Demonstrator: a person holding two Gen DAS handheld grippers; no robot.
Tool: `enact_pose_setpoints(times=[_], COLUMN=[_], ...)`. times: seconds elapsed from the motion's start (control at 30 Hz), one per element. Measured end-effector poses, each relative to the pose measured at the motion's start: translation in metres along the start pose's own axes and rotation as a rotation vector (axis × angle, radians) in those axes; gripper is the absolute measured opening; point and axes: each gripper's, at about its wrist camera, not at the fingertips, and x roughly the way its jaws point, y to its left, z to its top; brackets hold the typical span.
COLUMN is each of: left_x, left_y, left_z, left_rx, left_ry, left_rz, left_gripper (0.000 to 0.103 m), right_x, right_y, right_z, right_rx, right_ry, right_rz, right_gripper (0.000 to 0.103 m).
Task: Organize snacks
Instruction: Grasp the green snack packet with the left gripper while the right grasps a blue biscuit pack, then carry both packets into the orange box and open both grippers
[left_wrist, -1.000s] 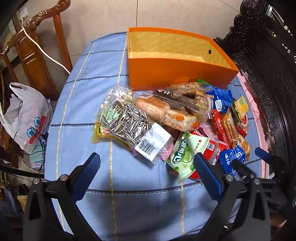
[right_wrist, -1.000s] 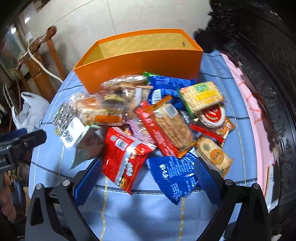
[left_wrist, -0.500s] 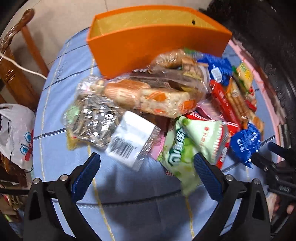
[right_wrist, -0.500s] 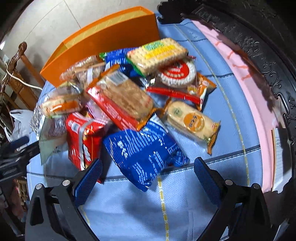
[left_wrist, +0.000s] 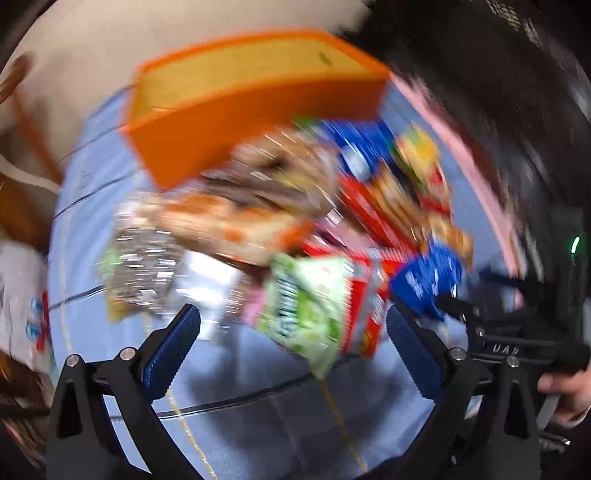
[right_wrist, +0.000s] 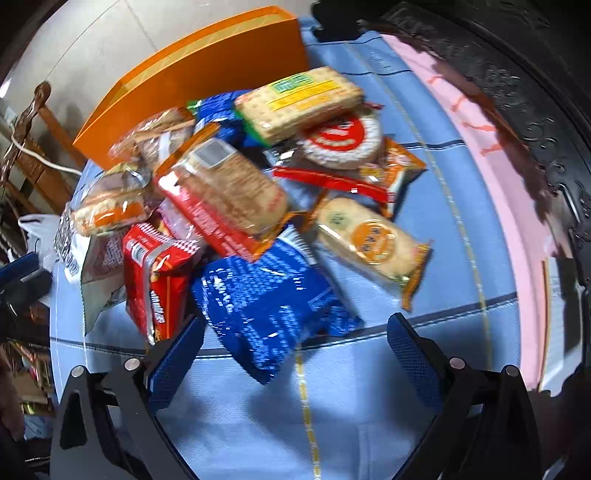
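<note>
**Snack pile on blue-clothed table, both grippers spread and empty**

The snack pile (right_wrist: 258, 192) lies heaped on the table (right_wrist: 369, 406), which carries a light blue cloth with dark and yellow lines. The heap touches the front wall of an open orange box (right_wrist: 207, 74) standing toward the table's far edge. The visible part of the box interior is bare.

Right wrist view, reasonably sharp. Nearest the gripper lies a blue packet (right_wrist: 269, 295) with white print, not legible. To its left sits a red packet (right_wrist: 159, 280) with white lettering, unreadable. Above these lies a clear-fronted red cracker pack (right_wrist: 225, 192). A cracker pack with a green and yellow label (right_wrist: 299, 99) rests topmost near the box. Just below it is a round cracker pack with a red circular label (right_wrist: 341, 142). A pale biscuit pack with an orange round emblem (right_wrist: 373, 240) lies toward the table's right edge, apart from the blue packet. No writing can be read.

Left wrist view is heavily blurred. A green packet (left_wrist: 306, 299) lies nearest, over the red packet (left_wrist: 365, 306).

The right gripper (right_wrist: 295, 354) stands spread wide, nothing between its fingers, above the blue packet's near end. The left gripper (left_wrist: 291, 343) is likewise spread and empty before the green packet. A hand (left_wrist: 565, 391) holds the right gripper's handle at the left view's right edge.
</note>
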Motion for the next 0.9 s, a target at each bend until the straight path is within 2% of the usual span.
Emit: enact_pose_setpoints(times=[0.1,0.17,0.2,0.23,0.27,0.3,0.33,0.37,0.4,0.43,0.47,0.5,0.57,0.6,0.67,0.7,0.73,0.77,0.87,0.9], left_x=[0.031,0.042,0.047,0.051,0.055,0.055,0.055,0.054,0.051,0.047,0.043,0.038,0.032,0.029,0.028,0.026,0.023,0.020,0.012,0.011], left_y=[-0.014,-0.006,0.000,0.008,0.014,0.021,0.026,0.030,0.034,0.039,0.042,0.046,0.056,0.060,0.072,0.076,0.079,0.081,0.086,0.087], left_z=[0.005,0.009,0.009,0.009,0.009,0.008,0.007,0.005,0.002,-0.001,-0.003,-0.006,-0.015,-0.019,-0.026,-0.030,-0.033,-0.036,-0.041,-0.042], left_rx=[0.040,0.008,-0.019,-0.056,-0.077,-0.098,-0.128,-0.149,-0.168,-0.181,-0.185,-0.192,-0.213,-0.226,-0.266,-0.280,-0.290,-0.295,-0.290,-0.292], left_ry=[0.050,0.071,0.084,0.097,0.107,0.114,0.112,0.100,0.084,0.067,0.056,0.046,0.040,0.042,0.047,0.043,0.036,0.026,-0.002,-0.005], left_rz=[0.081,0.117,0.125,0.118,0.095,0.068,0.018,0.000,-0.009,-0.024,-0.037,-0.069,-0.121,-0.146,-0.202,-0.212,-0.222,-0.231,-0.249,-0.256], left_gripper=[0.099,0.097,0.092,0.065,0.044,0.029,0.021,0.019,0.017,0.014,0.014,0.013,0.013,0.013,0.013,0.013,0.013,0.013,0.013,0.013], right_x=[-0.002,-0.005,-0.007,-0.010,-0.011,-0.012,-0.012,-0.012,-0.011,-0.007,-0.003,0.002,0.006,0.008,0.016,0.022,0.030,0.032,0.036,0.041], right_y=[0.004,0.003,0.001,-0.001,-0.003,-0.005,-0.006,-0.006,-0.006,-0.004,-0.003,-0.001,0.007,0.011,0.019,0.021,0.024,0.026,0.034,0.039], right_z=[0.001,0.001,0.000,-0.001,-0.001,-0.002,-0.002,-0.002,-0.002,-0.001,-0.001,-0.001,0.001,0.003,0.007,0.008,0.008,0.008,0.005,0.002], right_rx=[-0.023,-0.022,-0.018,-0.012,-0.007,-0.005,-0.009,-0.014,-0.022,-0.036,-0.047,-0.057,-0.092,-0.112,-0.140,-0.155,-0.167,-0.169,-0.227,-0.262], right_ry=[-0.005,-0.009,-0.013,-0.020,-0.025,-0.023,-0.019,-0.016,-0.012,0.000,0.014,0.027,0.007,-0.001,0.015,0.033,0.064,0.068,0.034,0.038], right_rz=[-0.002,-0.016,-0.027,-0.046,-0.062,-0.072,-0.070,-0.064,-0.057,-0.048,-0.042,-0.039,-0.055,-0.064,-0.098,-0.086,-0.063,-0.078,-0.140,-0.125], right_gripper=[0.099,0.099,0.099,0.099,0.099,0.099,0.098,0.094,0.077,0.056,0.046,0.041,0.045,0.049,0.071,0.092,0.094,0.094,0.093,0.080])
